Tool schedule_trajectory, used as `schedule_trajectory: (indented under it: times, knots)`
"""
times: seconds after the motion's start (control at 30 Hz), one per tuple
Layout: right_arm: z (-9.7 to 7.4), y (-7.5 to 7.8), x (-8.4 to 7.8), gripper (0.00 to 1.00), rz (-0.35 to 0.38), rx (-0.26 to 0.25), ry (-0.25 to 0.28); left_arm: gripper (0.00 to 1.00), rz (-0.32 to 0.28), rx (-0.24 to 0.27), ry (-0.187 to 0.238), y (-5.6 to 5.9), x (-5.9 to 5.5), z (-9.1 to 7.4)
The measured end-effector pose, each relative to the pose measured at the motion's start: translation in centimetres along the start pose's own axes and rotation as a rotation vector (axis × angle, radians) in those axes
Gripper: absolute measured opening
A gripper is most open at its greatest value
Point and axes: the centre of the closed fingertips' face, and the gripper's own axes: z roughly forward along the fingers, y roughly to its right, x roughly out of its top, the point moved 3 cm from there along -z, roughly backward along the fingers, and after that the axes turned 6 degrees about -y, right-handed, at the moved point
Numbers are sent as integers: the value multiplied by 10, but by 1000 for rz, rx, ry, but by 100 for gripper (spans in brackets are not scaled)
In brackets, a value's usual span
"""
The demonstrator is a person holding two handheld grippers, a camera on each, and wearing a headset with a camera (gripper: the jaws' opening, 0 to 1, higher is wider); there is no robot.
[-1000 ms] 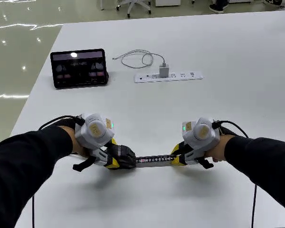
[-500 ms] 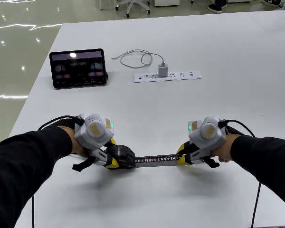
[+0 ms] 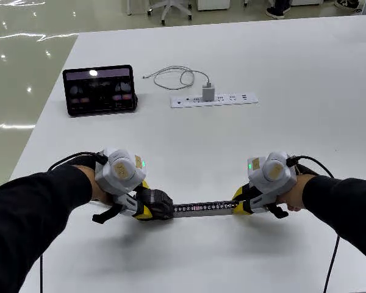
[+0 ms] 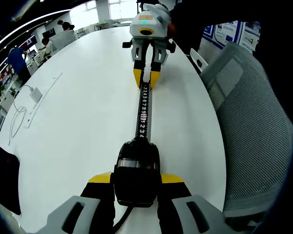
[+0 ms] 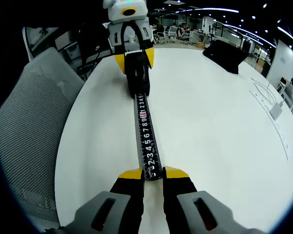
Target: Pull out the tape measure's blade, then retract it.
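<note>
A black tape measure case lies on the white table, with my left gripper shut on it; in the left gripper view the case sits between the yellow-tipped jaws. Its numbered blade stretches right along the table to my right gripper, which is shut on the blade's end. The right gripper view shows the blade running from the gripper to the case. In the left gripper view, the blade leads to the right gripper.
A tablet stands at the back left of the table. A white power strip with a charger and coiled cable lies behind the grippers. A grey mesh chair is at the table's near edge.
My right gripper has moved to the right with the blade's end, so more blade is out. The left gripper and the case have stayed put.
</note>
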Motion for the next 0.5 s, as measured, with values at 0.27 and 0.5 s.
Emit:
schedule_trajectory:
  times: [0.27, 0.5]
  knots:
    - [-2, 0, -6, 9, -3, -4, -15, 29, -3, 3, 4, 1, 0, 0]
    - [-7, 1, -12, 9, 8, -12, -10, 29, -5, 1, 3, 1, 0, 0]
